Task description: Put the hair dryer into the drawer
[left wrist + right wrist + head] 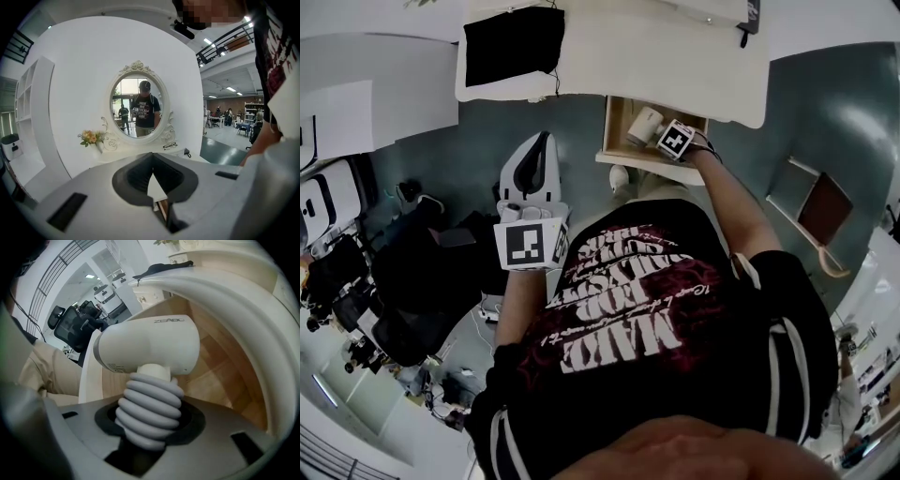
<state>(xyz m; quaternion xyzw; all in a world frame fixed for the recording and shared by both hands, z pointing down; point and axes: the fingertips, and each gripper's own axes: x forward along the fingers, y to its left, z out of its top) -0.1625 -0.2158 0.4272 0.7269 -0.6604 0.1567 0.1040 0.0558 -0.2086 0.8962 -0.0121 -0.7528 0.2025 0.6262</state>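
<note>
- Hair dryer (145, 345): cream body, clamped by its ribbed grey handle in the right tongs (149, 420), held over the floor of the open wooden drawer (213, 376).
- Pulled out beneath the white tabletop (675, 56): the drawer.
- Left tongs (152, 158): pressed together, empty, well apart from the drawer, facing an oval mirror (139, 105).

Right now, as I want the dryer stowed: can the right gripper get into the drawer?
Probably yes: the drawer stands open, its wooden floor looks bare, and the right gripper holds the hair dryer above it.
</note>
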